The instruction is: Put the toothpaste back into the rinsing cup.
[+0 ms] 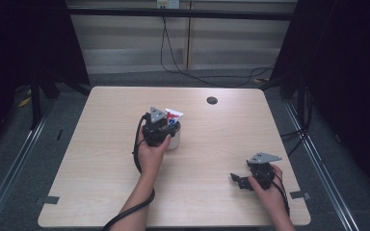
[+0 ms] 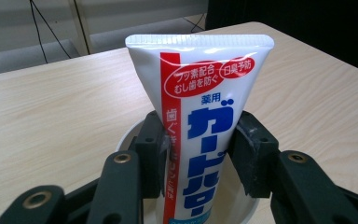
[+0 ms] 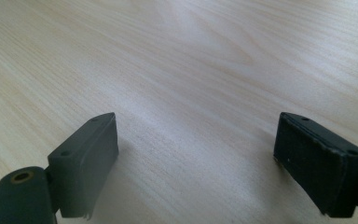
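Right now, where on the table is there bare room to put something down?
Bare wood lies left of the white cup, and between it and the right gripper. Crowded around the left gripper, holding the toothpaste tube in the cup.

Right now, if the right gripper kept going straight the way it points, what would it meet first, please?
Probably just the bare table. The right gripper is open and tilted down at the wood, with nothing between or ahead of its jaws. The exact touchdown spot is hard to judge.
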Motion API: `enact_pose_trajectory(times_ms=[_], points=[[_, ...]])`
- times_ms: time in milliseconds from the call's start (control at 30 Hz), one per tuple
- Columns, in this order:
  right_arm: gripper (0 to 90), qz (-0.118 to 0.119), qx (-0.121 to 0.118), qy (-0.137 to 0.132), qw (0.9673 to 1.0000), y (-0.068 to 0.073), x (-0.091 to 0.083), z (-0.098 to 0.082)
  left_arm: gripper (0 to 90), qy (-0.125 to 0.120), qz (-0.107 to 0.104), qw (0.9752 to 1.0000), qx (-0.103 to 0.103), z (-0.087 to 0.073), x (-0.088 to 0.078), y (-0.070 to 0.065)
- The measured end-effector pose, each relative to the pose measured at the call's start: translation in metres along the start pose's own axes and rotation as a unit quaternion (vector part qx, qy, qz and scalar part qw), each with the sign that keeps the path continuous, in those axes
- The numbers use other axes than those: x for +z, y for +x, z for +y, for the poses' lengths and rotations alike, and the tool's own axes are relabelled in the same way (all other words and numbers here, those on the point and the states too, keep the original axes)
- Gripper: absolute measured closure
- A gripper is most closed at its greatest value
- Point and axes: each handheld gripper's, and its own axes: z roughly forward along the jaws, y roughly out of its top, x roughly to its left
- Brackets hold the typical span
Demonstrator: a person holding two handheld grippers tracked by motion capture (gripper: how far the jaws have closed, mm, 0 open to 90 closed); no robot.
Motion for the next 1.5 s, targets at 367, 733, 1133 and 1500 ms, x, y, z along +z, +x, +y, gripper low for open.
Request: enact_pose_trajectory(times_ms=[367, 733, 1133, 1500], points=[[13.3, 0.0, 0.0, 0.0, 1.0, 0.0, 0.0, 0.0, 55.4, 0.004, -0.002, 0.9999, 0.014, 0.001, -0.0014, 0.0007], [13.3, 0.0, 0.0, 0.0, 1.0, 0.0, 0.0, 0.0, 53.3, 0.014, -0.008, 0.9996, 0.022, 0.0018, 0.0, -0.0005], [13.3, 0.0, 0.0, 0.0, 1.0, -0.0001, 0.0, 0.0, 49.6, 0.016, -0.007, 0.9997, 0.019, 0.0022, -0.0014, -0.0026], [13.3, 0.0, 0.001, 0.0, 1.0, 0.0001, 0.0, 0.0, 42.9, 0.017, -0.004, 0.9996, 0.02, 0.0021, -0.0048, -0.0007]])
